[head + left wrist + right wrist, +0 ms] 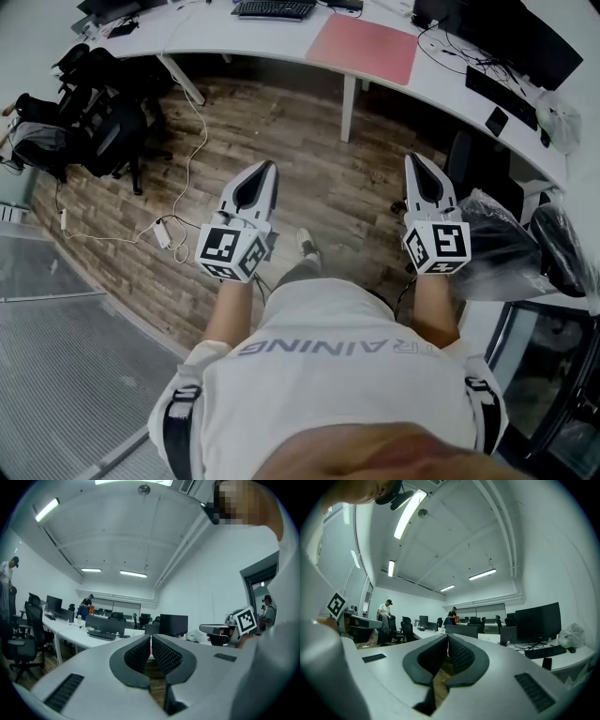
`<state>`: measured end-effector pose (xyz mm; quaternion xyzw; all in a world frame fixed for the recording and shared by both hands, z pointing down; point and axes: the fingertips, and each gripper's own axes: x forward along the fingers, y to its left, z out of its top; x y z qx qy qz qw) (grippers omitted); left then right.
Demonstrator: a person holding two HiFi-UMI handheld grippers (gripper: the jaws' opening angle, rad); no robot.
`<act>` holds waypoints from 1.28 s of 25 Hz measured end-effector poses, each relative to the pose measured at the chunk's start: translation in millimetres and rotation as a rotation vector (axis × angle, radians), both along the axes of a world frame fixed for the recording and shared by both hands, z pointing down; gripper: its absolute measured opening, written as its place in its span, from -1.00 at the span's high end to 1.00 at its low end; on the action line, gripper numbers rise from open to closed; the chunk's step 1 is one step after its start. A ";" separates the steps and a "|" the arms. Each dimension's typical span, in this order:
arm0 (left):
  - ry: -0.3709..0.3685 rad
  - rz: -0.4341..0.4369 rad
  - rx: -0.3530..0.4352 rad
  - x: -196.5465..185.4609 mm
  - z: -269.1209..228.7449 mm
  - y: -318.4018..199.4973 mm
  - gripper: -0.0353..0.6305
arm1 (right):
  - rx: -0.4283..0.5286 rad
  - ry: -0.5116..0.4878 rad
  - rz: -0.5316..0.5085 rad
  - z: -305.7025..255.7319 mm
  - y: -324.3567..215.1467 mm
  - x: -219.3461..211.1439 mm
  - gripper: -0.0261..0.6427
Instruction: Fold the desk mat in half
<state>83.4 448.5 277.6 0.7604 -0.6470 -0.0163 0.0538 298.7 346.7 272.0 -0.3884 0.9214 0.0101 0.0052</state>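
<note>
Both closed and empty, the left gripper (269, 168) and right gripper (413, 158) are hovering well short of the far pink rectangular desk mat (364, 47), folding apparently not begun, approach needed first.

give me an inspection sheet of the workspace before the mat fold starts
surface: white desk, bare around the mat
job's things: pink desk mat lies flat and unfolded on the desk, nothing touching it
clutter: keyboard left of the mat; monitor, second keyboard and phone to its right
grippers: left gripper and right gripper both shut and empty, held over the wood floor, short of the desk
cables: white cable trails from the desk across the floor; black cables by the monitor
surroundings: office chairs at left, plastic-wrapped items at right
</note>
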 end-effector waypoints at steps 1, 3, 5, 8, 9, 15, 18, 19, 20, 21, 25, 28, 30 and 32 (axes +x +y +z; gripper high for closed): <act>0.000 -0.001 -0.005 -4.0 1.8 -3.7 0.78 | -0.001 -0.003 -0.002 1.1 -4.5 -3.9 0.85; 0.002 -0.005 -0.014 -13.2 5.7 -12.8 0.78 | -0.004 -0.009 -0.007 3.6 -14.6 -13.0 0.85; 0.007 -0.005 -0.022 -23.8 9.3 -24.6 0.78 | -0.015 -0.012 -0.016 6.3 -26.1 -24.2 0.85; 0.019 0.007 -0.037 -41.8 14.7 -47.7 0.78 | -0.037 -0.012 -0.022 10.6 -47.6 -42.1 0.85; 0.023 0.011 -0.042 -48.6 16.5 -56.2 0.78 | -0.042 -0.010 -0.022 11.7 -56.0 -48.4 0.85; 0.044 0.024 -0.058 -94.8 24.0 -103.8 0.78 | -0.034 0.020 -0.032 12.1 -103.1 -100.4 0.85; 0.055 0.032 -0.061 -116.5 24.5 -123.4 0.78 | -0.037 0.014 -0.061 6.5 -119.4 -128.6 0.85; 0.059 0.035 -0.062 -123.3 24.4 -128.4 0.78 | -0.037 0.009 -0.068 3.7 -123.7 -137.2 0.85; 0.062 0.039 -0.063 -130.0 24.3 -132.4 0.78 | -0.035 0.009 -0.072 1.3 -127.5 -145.5 0.85; 0.067 0.042 -0.064 -136.6 24.6 -135.5 0.78 | -0.033 0.014 -0.073 -0.5 -130.5 -153.6 0.85; 0.093 0.045 -0.077 -160.1 33.3 -143.9 0.78 | -0.034 0.055 -0.091 1.7 -139.7 -184.9 0.85; 0.111 0.026 -0.081 -171.9 40.0 -146.4 0.78 | -0.041 0.081 -0.131 3.1 -144.3 -207.4 0.85; 0.120 0.006 -0.079 -183.3 41.1 -147.4 0.78 | -0.034 0.095 -0.158 1.2 -148.2 -222.6 0.85; 0.124 -0.018 -0.077 -197.4 41.1 -149.8 0.78 | -0.030 0.100 -0.179 0.7 -155.4 -237.6 0.85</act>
